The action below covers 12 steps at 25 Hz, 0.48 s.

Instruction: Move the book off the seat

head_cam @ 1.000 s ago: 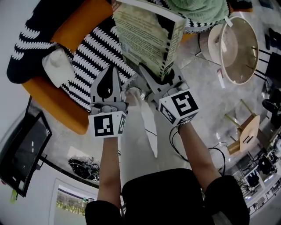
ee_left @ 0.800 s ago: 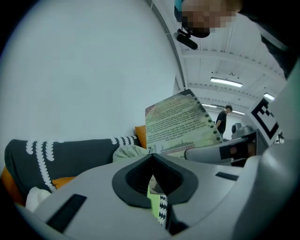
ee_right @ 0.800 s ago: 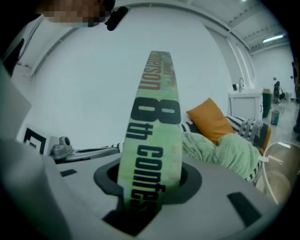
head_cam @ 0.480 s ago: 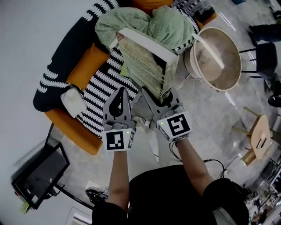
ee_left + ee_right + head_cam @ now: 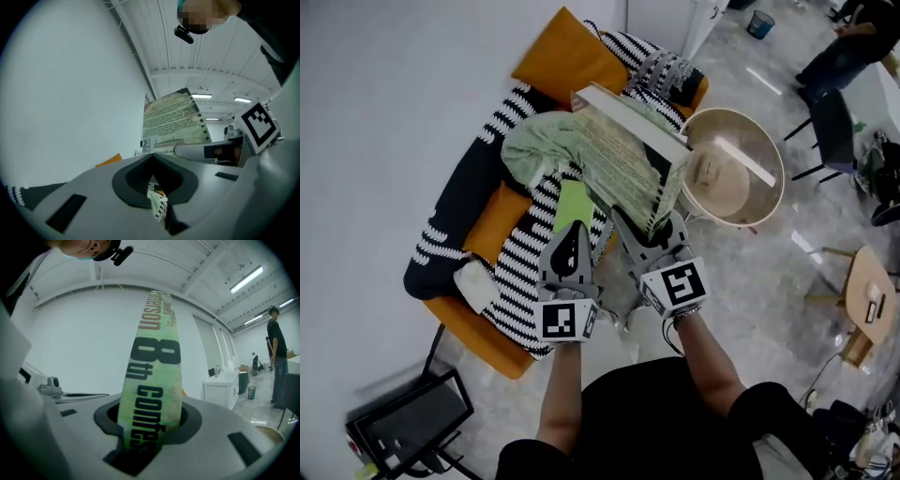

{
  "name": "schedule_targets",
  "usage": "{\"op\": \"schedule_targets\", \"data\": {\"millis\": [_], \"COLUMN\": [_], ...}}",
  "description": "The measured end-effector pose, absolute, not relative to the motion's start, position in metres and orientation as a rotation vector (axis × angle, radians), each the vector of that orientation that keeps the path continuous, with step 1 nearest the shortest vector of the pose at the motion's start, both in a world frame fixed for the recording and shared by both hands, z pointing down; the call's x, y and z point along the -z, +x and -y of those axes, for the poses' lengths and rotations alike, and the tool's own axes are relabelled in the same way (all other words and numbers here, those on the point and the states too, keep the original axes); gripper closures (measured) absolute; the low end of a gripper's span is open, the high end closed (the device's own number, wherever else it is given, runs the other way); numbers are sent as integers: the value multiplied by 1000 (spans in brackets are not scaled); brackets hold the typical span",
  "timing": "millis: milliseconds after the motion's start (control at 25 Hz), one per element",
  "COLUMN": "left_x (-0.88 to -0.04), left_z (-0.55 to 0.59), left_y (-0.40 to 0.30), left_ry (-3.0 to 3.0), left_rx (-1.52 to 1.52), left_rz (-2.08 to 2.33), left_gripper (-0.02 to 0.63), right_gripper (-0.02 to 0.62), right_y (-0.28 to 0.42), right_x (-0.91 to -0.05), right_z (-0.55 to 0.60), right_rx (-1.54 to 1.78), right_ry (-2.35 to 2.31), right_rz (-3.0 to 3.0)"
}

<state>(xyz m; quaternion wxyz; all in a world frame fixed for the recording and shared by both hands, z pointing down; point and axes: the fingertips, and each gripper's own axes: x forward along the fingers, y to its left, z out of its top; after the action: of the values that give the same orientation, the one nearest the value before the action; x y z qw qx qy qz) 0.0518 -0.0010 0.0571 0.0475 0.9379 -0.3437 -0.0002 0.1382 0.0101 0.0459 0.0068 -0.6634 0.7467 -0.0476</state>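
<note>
A thick book (image 5: pixel 630 161) with a pale green printed cover stands upright in the air above the orange sofa (image 5: pixel 555 58). My right gripper (image 5: pixel 643 228) is shut on its lower edge. In the right gripper view the green spine (image 5: pixel 151 357) rises straight up out of the jaws of the right gripper (image 5: pixel 144 426). My left gripper (image 5: pixel 575 230) hangs just left of the book, shut, with nothing in it. In the left gripper view the left gripper (image 5: pixel 153 158) has its jaws meeting in a point, with the book's back cover (image 5: pixel 172 124) ahead to the right.
A black-and-white striped blanket (image 5: pixel 520 281) and a crumpled green blanket (image 5: pixel 546 150) cover the sofa seat. A round beige side table (image 5: pixel 733 178) stands to the right of it. A monitor (image 5: pixel 412 427) lies on the floor at lower left. A person (image 5: pixel 853 42) stands far right.
Both grippers and the book have risen well above the sofa, which now looks smaller and further below. The book stays upright in the right gripper. The left gripper stays shut and empty.
</note>
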Motion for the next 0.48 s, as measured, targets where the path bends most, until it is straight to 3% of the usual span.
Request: {"op": "schedule_targets", "data": {"millis": [480], "left_x": [48], "left_z": [-46], "left_y": [148], "left_ry": [3005], "left_rx": [164], "left_rz": [881], "left_gripper": [597], "right_gripper": [423], "right_y": [220], "right_x": [50], "right_z": [-66], "right_rx": [-63], "right_ry": [-2174], "right_rz": [-2120]}}
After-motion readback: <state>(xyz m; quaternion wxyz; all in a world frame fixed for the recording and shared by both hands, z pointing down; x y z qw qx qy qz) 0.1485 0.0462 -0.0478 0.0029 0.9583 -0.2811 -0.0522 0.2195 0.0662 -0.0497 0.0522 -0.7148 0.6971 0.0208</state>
